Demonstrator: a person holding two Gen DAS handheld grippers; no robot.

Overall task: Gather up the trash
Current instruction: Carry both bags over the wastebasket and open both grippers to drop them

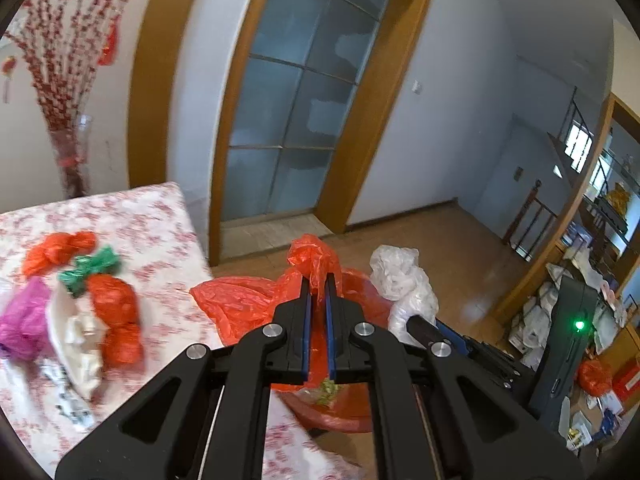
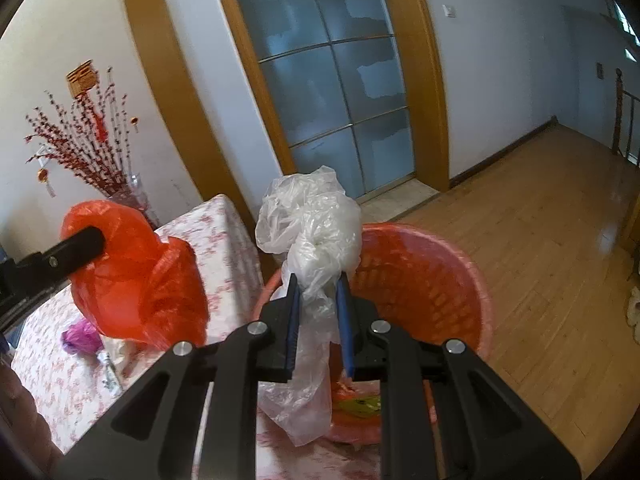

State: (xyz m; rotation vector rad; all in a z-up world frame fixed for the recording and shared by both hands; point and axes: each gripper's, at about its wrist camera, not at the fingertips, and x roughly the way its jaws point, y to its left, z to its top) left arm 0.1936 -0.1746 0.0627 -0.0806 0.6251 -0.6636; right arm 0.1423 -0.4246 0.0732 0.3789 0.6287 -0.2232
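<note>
My left gripper (image 1: pixel 319 280) is shut on a crumpled red plastic bag (image 1: pixel 240 300) and holds it over the red basket (image 1: pixel 352 280) beside the table. My right gripper (image 2: pixel 318 284) is shut on a clear white plastic bag (image 2: pixel 312 220) and holds it above the red basket (image 2: pixel 420 276), which has some scraps at its bottom. The red bag also shows in the right wrist view (image 2: pixel 136 280), and the white bag in the left wrist view (image 1: pixel 400 280). More trash lies on the table: red bags (image 1: pixel 116 312), a green bag (image 1: pixel 90 268), a purple bag (image 1: pixel 24 316) and white paper (image 1: pixel 76 340).
The table (image 1: pixel 140 216) has a floral pink cloth and stands left of the basket. A vase of red branches (image 1: pixel 72 152) stands behind it. A glass door (image 1: pixel 296 100) is ahead. Wooden floor (image 2: pixel 540 260) lies to the right, with cluttered shelves (image 1: pixel 592 280) at far right.
</note>
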